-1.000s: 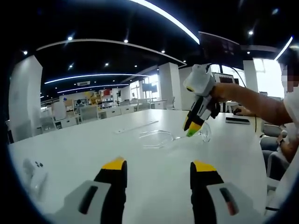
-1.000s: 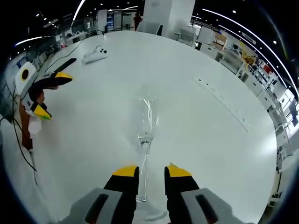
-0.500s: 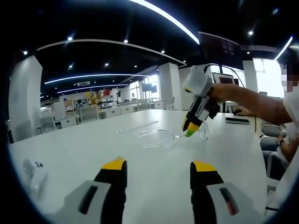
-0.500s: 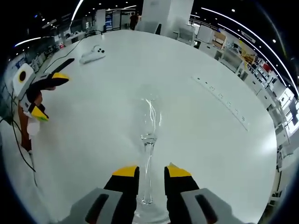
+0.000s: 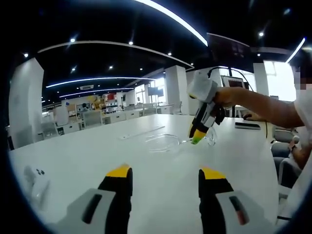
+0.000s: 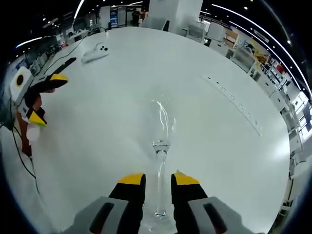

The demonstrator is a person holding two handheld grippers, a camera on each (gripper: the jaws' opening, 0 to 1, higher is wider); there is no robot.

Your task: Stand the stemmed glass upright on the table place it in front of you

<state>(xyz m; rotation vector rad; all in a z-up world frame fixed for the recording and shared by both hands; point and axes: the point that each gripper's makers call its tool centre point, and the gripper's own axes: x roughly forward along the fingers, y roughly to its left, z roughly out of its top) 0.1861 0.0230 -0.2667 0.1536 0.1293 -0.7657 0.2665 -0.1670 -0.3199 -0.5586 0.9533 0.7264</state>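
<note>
- Left gripper view: broad, glossy white tabletop (image 5: 161,170) under dark ceiling with light strips; left hand-held gripper (image 5: 165,174) open, low centre.
- Right gripper view: clear stemmed glass (image 6: 160,146) at centre, stem clamped by right hand-held gripper (image 6: 158,181).

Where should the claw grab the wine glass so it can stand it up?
Probably by the stem. The wine glass lies on its side on the white table, and its thin stem runs between the right claw's jaws, foot nearest them. Coming from the foot end keeps the fragile round bowl clear.
</note>
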